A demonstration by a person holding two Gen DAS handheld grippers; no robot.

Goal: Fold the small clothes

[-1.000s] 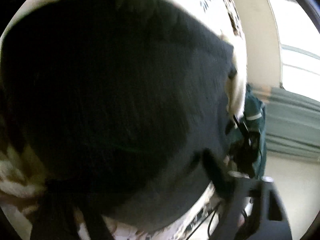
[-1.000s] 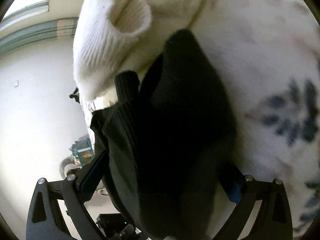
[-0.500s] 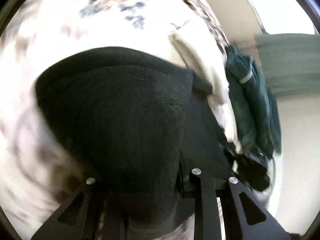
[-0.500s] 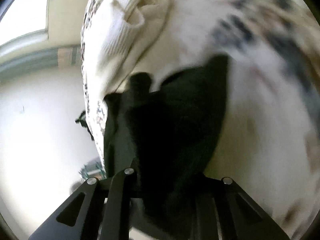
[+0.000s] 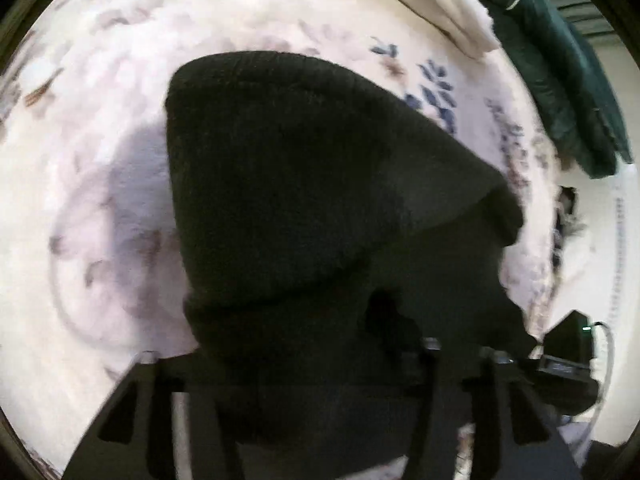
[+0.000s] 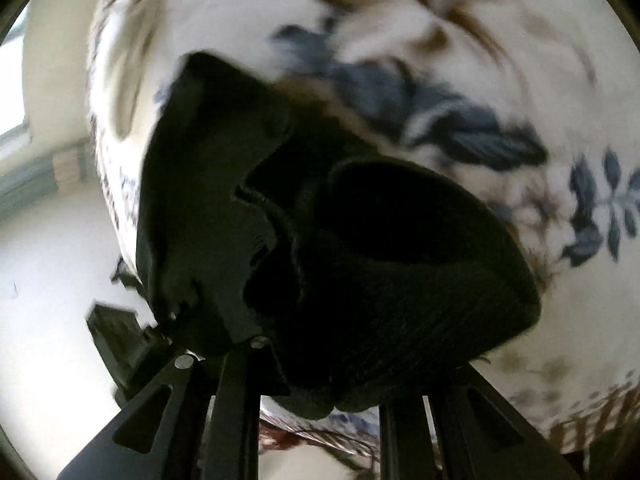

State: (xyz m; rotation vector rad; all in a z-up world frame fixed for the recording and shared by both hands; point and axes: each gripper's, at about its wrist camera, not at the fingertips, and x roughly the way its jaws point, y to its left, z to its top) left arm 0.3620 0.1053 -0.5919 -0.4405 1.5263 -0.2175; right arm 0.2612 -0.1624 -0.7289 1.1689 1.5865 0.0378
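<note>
- Bed point(image 5: 100, 152): white cover with blue and brown floral print, fills both views; it is the work surface, so the folding is done flat on it.
- Black knit garment point(image 5: 304, 184): lies on the bed right in front of both grippers. Looks like a small knit piece, maybe a hat or sock; exact type unclear.
- Left view: garment spread in a broad panel with a thicker cuff band at the near edge, the cuff end at the left gripper point(image 5: 320, 364). Probably held there to keep one end steady.
- Right view: garment point(image 6: 360, 248) bunched, an open pocket-like hollow facing the camera, edges rumpled. Nothing seen inside it.
- Left gripper: fingers fairly wide, cloth draped over the tips; cannot tell if it is pinching.
- Right gripper point(image 6: 316, 376): fingers apart, fabric bulging between and over them; real grip or just resting, cannot tell.
- Dark green jacket point(image 5: 560, 80): heaped at the bed's far edge beside a white cloth point(image 5: 452, 12); out of the way, probably waiting or done.
- No boxes, baskets or other containers visible.
- Fold looks mid-way, not yet flat.
</note>
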